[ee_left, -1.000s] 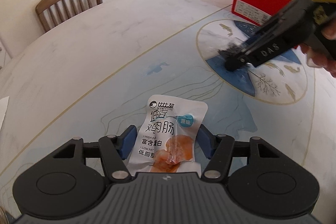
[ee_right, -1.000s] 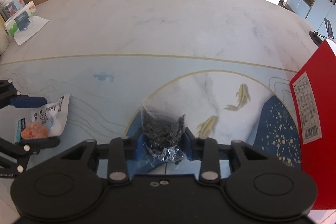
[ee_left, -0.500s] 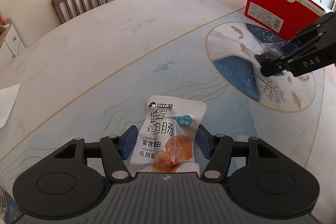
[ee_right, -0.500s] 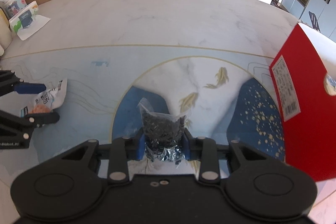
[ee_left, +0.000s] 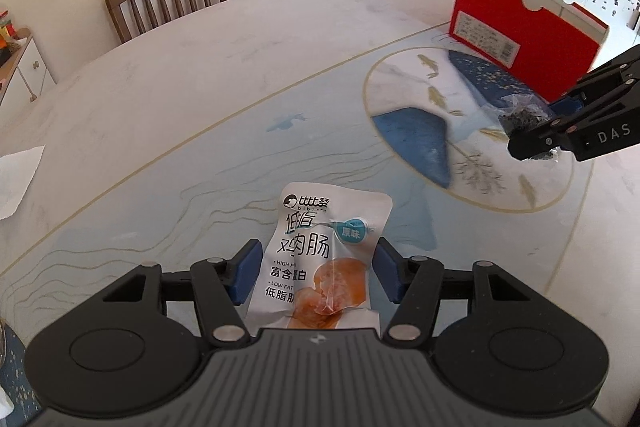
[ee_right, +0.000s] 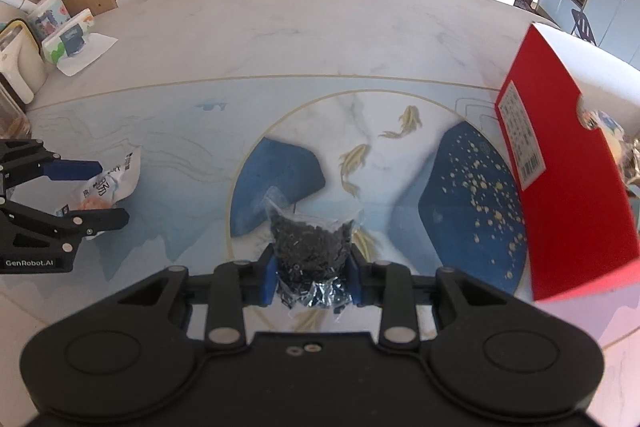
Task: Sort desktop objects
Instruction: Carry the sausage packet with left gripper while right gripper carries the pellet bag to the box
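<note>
The left tool (ee_left: 316, 273) grips a white sausage pouch (ee_left: 324, 255) above the counter (ee_left: 200, 99), pinched at its soft, slippery sides. The right tool (ee_right: 312, 277) is clamped on a clear bag (ee_right: 310, 247) of small dark bits, limp and probably light, near the red box (ee_right: 560, 195).
</note>
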Demonstrator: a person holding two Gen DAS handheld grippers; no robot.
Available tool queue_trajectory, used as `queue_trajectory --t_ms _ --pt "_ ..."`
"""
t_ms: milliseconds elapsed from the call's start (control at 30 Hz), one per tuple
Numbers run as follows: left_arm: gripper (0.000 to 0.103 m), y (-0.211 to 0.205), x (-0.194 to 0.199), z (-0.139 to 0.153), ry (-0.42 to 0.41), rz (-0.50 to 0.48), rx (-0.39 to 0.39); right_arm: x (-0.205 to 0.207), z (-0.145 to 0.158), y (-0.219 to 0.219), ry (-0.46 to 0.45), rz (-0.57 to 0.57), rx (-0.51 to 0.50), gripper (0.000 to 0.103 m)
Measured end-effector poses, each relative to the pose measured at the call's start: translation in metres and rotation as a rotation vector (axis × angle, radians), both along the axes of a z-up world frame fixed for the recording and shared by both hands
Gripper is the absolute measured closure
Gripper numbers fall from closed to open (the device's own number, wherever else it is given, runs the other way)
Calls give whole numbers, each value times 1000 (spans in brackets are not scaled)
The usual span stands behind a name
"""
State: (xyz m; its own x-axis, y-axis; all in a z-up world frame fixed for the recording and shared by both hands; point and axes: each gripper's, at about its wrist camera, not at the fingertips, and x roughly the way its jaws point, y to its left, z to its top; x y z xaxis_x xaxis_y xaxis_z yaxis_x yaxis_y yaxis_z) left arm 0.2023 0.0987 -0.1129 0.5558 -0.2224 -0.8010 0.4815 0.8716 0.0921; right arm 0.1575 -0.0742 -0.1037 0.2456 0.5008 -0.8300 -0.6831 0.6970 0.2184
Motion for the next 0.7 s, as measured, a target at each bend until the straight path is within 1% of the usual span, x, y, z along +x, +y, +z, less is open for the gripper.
queue_trajectory --t_ms 67,233,467,600,700 --pt "44 -5 -6 4 0 0 0 -2 1 -7 4 -3 6 70" --pt "44 -18 -19 15 12 24 -32 -7 4 -25 21 -20 18 70" --pt "44 -43 -36 37 -19 66 -61 -11 12 -54 26 -57 50 70" --pt "44 -58 -40 53 -19 85 -95 -13 22 -71 -12 -68 64 70" --pt "44 -71 -43 63 -24 87 -115 -11 29 -87 -15 -89 96 70"
